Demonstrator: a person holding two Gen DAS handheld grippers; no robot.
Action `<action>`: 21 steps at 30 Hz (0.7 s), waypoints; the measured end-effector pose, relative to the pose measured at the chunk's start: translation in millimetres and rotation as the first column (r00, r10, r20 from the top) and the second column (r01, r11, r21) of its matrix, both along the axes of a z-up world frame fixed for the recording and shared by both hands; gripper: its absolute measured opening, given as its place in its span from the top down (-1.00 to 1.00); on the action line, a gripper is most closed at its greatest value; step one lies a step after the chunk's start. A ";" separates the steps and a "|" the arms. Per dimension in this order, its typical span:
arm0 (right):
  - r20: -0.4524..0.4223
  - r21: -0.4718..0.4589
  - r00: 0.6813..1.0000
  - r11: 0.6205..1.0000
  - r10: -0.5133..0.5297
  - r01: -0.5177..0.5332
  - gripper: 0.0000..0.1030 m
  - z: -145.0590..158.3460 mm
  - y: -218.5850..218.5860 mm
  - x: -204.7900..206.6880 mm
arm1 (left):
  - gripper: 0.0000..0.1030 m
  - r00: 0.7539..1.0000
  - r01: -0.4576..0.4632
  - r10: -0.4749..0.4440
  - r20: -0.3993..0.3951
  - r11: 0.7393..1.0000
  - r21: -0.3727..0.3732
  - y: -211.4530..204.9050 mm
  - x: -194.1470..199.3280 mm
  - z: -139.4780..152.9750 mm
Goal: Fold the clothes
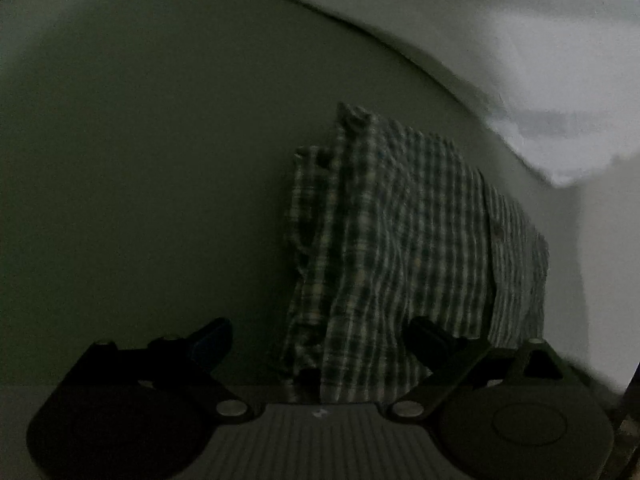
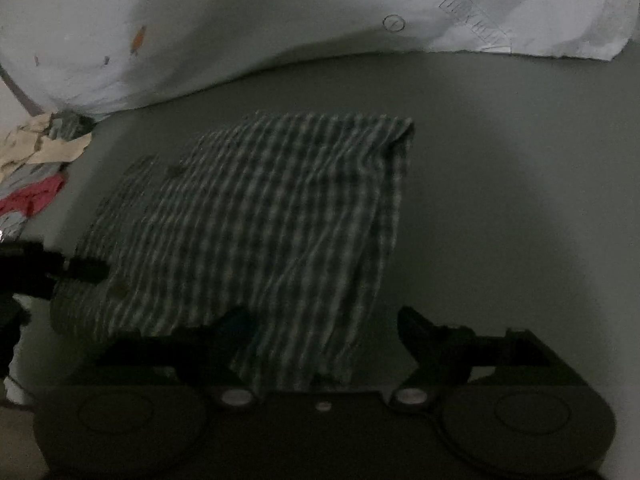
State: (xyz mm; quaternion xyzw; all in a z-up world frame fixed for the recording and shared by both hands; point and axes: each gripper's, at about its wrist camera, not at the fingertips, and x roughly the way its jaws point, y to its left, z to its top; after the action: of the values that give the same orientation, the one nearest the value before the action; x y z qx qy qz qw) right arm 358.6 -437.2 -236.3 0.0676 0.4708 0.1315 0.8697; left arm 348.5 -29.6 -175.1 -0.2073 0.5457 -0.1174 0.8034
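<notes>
A green-and-white plaid garment (image 1: 400,248) lies partly folded on a dull green surface (image 1: 140,160). In the left wrist view my left gripper (image 1: 318,338) is open, its fingers either side of the garment's near edge. In the right wrist view the same garment (image 2: 260,224) lies ahead, and my right gripper (image 2: 324,326) is open over its near corner. The left gripper (image 2: 86,270) shows at the far left of the right wrist view, at the garment's left edge. The scene is dim.
A pale sheet or wall (image 2: 200,32) bounds the far side of the surface. A heap of other clothes (image 2: 36,168), cream, red and grey, lies at the far left. A pale edge (image 1: 560,80) runs along the upper right in the left wrist view.
</notes>
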 end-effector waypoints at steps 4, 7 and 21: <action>0.061 0.027 0.998 0.999 -0.029 0.028 -0.61 11.8 -7.7 12.6 | -0.87 0.998 0.029 -0.031 0.051 0.999 0.044 -7.8 11.9 1.9; 0.077 0.049 0.996 0.998 -0.050 0.046 -0.61 7.3 -12.5 27.7 | -0.87 0.996 0.050 -0.052 0.075 0.998 0.025 -16.1 29.3 -3.9; 0.015 0.271 1.000 0.963 0.010 -0.013 -0.54 -22.3 -19.7 89.1 | -0.93 0.967 0.179 -0.175 0.184 0.984 -0.002 -60.9 91.5 -25.3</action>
State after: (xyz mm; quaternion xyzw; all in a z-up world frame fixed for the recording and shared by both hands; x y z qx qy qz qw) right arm 447.7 -456.9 -258.5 0.1823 0.4431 0.2002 0.8546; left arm 440.0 -90.5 -200.4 -0.1536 0.4848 -0.2121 0.8345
